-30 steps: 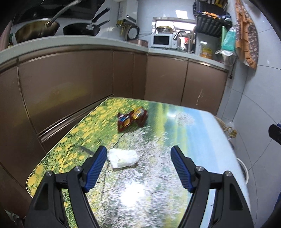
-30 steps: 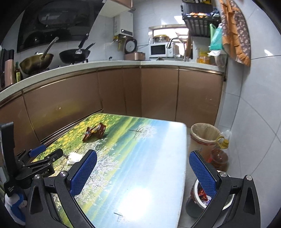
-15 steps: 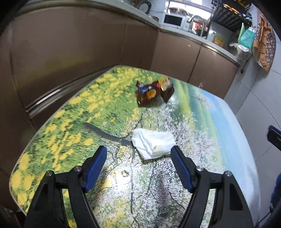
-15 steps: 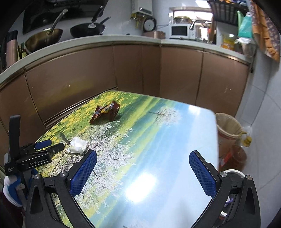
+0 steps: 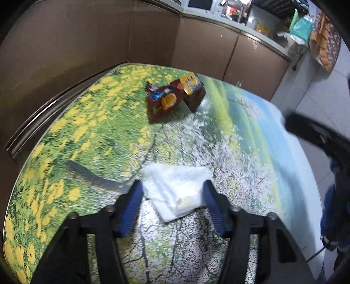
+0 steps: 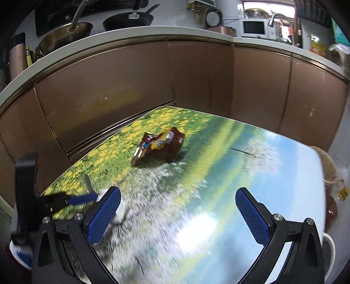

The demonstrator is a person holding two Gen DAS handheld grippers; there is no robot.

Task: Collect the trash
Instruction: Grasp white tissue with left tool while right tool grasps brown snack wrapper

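Note:
A crumpled white tissue (image 5: 177, 189) lies on the flower-print table (image 5: 87, 131). My left gripper (image 5: 172, 192) is open, its blue pads on either side of the tissue, down at the table. A red-brown snack wrapper (image 5: 172, 98) lies farther back; it also shows in the right wrist view (image 6: 159, 145). My right gripper (image 6: 178, 203) is open and empty above the table's middle. In the right wrist view the left gripper (image 6: 81, 199) is at the lower left, and the tissue (image 6: 119, 213) is mostly hidden behind my right gripper's left finger.
Brown kitchen cabinets (image 6: 109, 87) wrap around the table's far and left sides. A lined waste bin (image 6: 328, 166) stands on the floor past the table's right edge, beside a bottle (image 6: 332, 209). Pans (image 6: 129, 19) sit on the counter above.
My left gripper has moved forward and down until its pads flank the tissue, and has narrowed. My right gripper has moved forward over the table toward the wrapper.

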